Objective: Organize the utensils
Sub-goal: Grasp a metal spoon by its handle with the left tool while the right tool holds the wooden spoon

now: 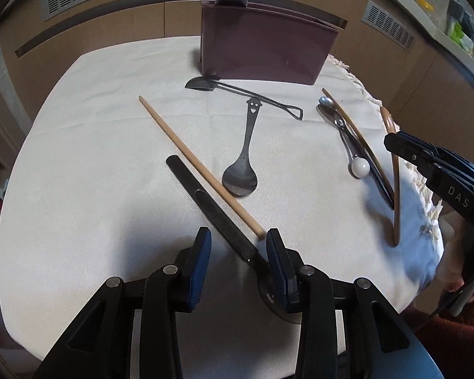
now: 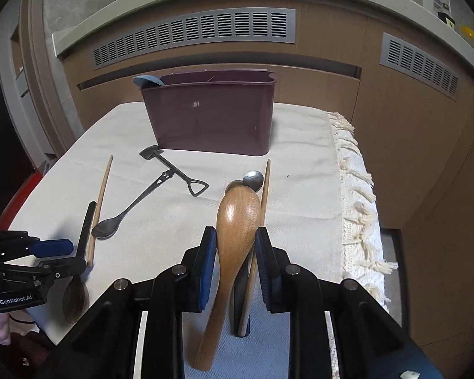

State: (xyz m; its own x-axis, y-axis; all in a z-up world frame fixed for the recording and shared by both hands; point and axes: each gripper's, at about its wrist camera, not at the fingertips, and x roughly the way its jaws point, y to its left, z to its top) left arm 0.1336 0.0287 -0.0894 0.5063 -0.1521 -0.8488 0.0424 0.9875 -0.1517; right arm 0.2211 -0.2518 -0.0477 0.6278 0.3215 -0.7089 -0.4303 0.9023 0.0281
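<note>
A maroon utensil holder point(image 1: 262, 47) point(image 2: 211, 117) stands at the table's far side with a blue-grey utensil point(image 2: 147, 81) in it. My left gripper point(image 1: 238, 249) is open around the handle of a dark spoon point(image 1: 205, 202) that lies beside a wooden chopstick point(image 1: 199, 164). My right gripper point(image 2: 235, 252) has its jaws close around a wooden spoon point(image 2: 237, 230), whose bowl tilts up; I cannot tell whether the pads press it. A dark metal spoon point(image 1: 241, 170) and a shovel-shaped spoon point(image 1: 243, 94) lie mid-table.
A white-knobbed scoop point(image 1: 347, 139), a second chopstick point(image 2: 264, 195) and a dark utensil lie by the wooden spoon at the right. The white cloth point(image 1: 94, 158) has a fringed right edge point(image 2: 360, 202). A cabinet with vents point(image 2: 192, 34) stands behind.
</note>
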